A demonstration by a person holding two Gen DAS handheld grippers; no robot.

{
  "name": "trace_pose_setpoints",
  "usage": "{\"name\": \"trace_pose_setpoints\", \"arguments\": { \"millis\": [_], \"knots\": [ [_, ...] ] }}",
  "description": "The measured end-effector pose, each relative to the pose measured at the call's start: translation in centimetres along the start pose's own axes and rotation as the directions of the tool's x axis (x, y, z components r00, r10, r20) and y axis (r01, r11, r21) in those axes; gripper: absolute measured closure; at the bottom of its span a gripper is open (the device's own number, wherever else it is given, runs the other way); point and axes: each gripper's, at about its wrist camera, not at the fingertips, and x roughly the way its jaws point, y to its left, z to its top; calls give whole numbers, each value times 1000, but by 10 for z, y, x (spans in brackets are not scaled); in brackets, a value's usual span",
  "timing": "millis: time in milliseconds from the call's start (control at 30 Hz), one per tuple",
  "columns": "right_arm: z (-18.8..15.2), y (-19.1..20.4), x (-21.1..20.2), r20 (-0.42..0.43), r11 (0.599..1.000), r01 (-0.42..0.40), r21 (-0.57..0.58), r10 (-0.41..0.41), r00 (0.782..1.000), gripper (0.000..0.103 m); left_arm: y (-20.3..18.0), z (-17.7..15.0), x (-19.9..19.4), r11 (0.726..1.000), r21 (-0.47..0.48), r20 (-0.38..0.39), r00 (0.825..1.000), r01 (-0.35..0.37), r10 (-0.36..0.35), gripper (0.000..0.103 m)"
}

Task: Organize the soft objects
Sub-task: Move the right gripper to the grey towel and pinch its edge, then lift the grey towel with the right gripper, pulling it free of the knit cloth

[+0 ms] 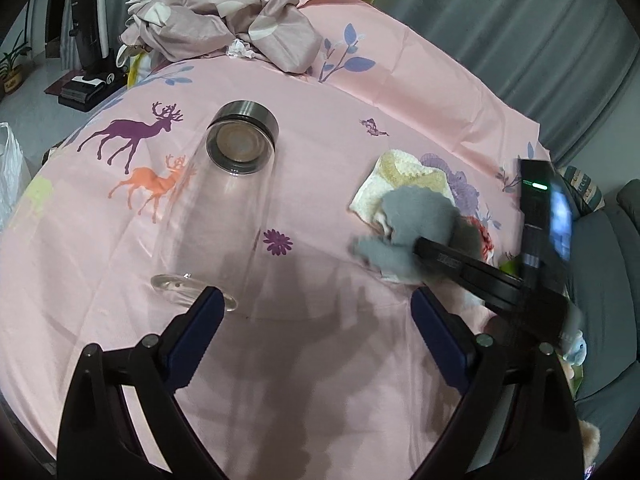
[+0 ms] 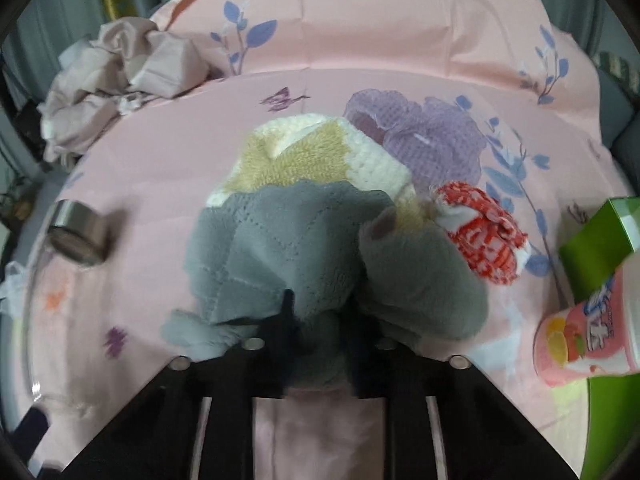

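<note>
A pile of soft things lies on the pink printed bedsheet (image 1: 304, 92). On top is a grey plush toy (image 2: 280, 248) (image 1: 420, 216). Under it are a cream and yellow towel (image 2: 304, 152) (image 1: 404, 172), a purple waffle cloth (image 2: 432, 136) and a red and white cloth (image 2: 484, 232). My right gripper (image 2: 320, 316) (image 1: 424, 250) is shut on the near edge of the grey plush, its fingertips sunk in the fabric. My left gripper (image 1: 316, 312) stands open over bare sheet, with nothing between its fingers. The pile is ahead of it to the right.
A clear glass jar (image 1: 224, 216) with a metal lid (image 1: 242, 140) (image 2: 78, 232) lies on its side by my left finger. A crumpled pinkish sheet (image 1: 224, 20) (image 2: 120, 80) sits at the back. A green box (image 2: 600, 236) and a pink bottle (image 2: 580, 340) are on the right.
</note>
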Motion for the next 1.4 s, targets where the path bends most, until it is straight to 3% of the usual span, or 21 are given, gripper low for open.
{"name": "trace_pose_setpoints", "arguments": {
  "millis": [267, 433, 600, 733, 867, 1000, 1133, 1267, 1333, 1400],
  "knots": [
    [-14, -24, -82, 63, 976, -219, 18, 217, 974, 87, 16, 7, -9, 998, -67, 31, 1000, 0, 3, 10],
    [-37, -39, -98, -3, 927, -366, 83, 368, 930, 87, 25, 11, -17, 994, -109, 48, 999, 25, -20, 10],
    [-54, -41, -90, -41, 944, -319, 88, 323, 945, 87, 21, 9, -16, 995, -94, 39, 999, 23, -19, 10],
    [-58, -50, -79, -97, 941, -314, 129, 327, 940, 87, 11, 4, -16, 998, -52, 35, 999, 30, -29, 10],
    [-59, -57, -98, -43, 949, -300, 99, 306, 951, 87, -2, -2, -13, 999, -9, 24, 999, 48, -47, 10],
    [-59, -68, -110, -12, 920, -370, 129, 375, 927, 85, -12, -7, -8, 996, 8, 3, 996, 90, -90, 10],
    [-57, -73, -131, 74, 943, -318, 95, 312, 947, 85, -21, -12, -1, 994, 39, -29, 994, 104, -103, 10],
    [-57, -79, -150, 157, 941, -331, 71, 317, 935, 85, -29, -17, 6, 990, 57, -69, 990, 129, -125, 10],
    [-57, -81, -153, 168, 941, -330, 74, 315, 934, 85, -34, -21, 11, 986, 75, -104, 984, 150, -142, 10],
    [-55, -83, -146, 138, 948, -305, 91, 292, 946, 82, -38, -26, 15, 985, 87, -128, 982, 152, -140, 10]
  ]
}}
